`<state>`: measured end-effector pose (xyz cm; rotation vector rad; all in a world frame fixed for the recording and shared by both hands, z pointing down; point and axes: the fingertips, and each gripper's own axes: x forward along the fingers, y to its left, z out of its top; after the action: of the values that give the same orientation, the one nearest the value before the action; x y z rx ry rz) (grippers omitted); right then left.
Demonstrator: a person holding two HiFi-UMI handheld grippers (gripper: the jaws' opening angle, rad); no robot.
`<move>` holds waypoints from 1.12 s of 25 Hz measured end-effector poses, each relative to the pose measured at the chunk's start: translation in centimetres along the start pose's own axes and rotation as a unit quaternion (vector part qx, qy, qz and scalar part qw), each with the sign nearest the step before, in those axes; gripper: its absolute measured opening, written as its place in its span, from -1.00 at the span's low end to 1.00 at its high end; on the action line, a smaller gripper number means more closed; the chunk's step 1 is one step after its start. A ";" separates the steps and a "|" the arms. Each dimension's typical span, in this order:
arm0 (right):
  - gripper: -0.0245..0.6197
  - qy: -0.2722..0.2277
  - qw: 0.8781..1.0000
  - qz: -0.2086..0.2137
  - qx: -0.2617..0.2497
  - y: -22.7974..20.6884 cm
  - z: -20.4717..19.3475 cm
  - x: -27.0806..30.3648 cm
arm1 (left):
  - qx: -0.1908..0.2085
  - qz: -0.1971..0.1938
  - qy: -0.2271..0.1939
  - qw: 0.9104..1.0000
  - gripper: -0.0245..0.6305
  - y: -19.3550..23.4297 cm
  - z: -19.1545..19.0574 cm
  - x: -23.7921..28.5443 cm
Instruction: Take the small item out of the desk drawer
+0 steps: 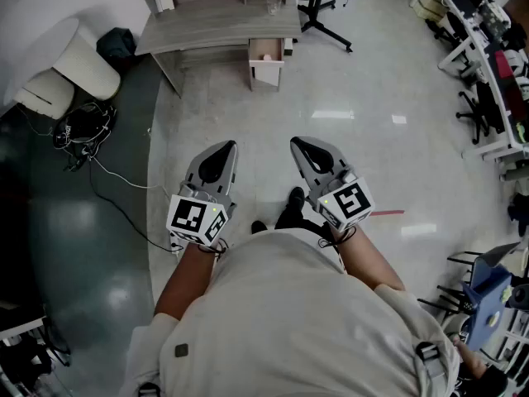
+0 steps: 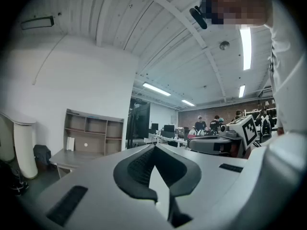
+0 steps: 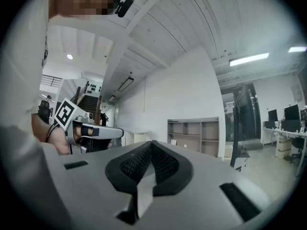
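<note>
In the head view a grey wooden desk [image 1: 216, 25] stands far ahead across the floor. A white drawer unit [image 1: 266, 61] sits under its right end, and its top drawer looks pulled out; I cannot make out any small item in it. I hold both grippers close to my body, far from the desk. My left gripper [image 1: 223, 150] and right gripper [image 1: 301, 145] both point toward the desk, jaws together with nothing between them. The left gripper view shows its jaws [image 2: 154, 149] touching at the tips, and the right gripper view shows the same [image 3: 152, 144].
A shelf unit [image 2: 93, 136] stands on the desk's back edge. Black cables [image 1: 92, 151] trail over the floor at left, beside white cushions [image 1: 73, 69]. A stand with a black base [image 1: 325, 19] is right of the desk. Office chairs and desks [image 1: 488, 81] line the right side.
</note>
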<state>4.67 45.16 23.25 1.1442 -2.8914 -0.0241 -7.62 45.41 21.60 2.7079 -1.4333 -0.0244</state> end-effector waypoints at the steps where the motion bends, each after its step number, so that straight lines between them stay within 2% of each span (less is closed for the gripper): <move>1: -0.86 0.001 1.000 0.000 0.001 -0.3 -0.1 0.0 | 0.000 0.000 0.001 1.000 -0.88 -0.1 -0.1 0.3; 12: -0.86 0.009 1.000 0.006 0.016 -5.8 -1.8 1.7 | -0.012 0.002 0.024 1.000 -0.88 1.1 -1.9 5.8; 17: -0.86 0.016 0.999 0.013 0.028 -10.7 -3.1 2.8 | -0.020 0.001 0.037 0.999 -0.88 1.7 -3.1 11.3; 23: -0.86 0.026 0.998 0.039 0.046 -17.9 -4.3 3.5 | -0.013 0.004 0.045 0.999 -0.88 0.6 -3.4 19.7; 28: -0.86 0.032 0.997 0.053 0.050 -22.8 -4.4 3.9 | -0.017 0.013 0.048 0.999 -0.88 -0.1 -3.7 24.5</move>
<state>17.57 25.89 27.11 0.9833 -2.9204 0.1604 6.48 25.44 25.78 2.6256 -1.4272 0.0808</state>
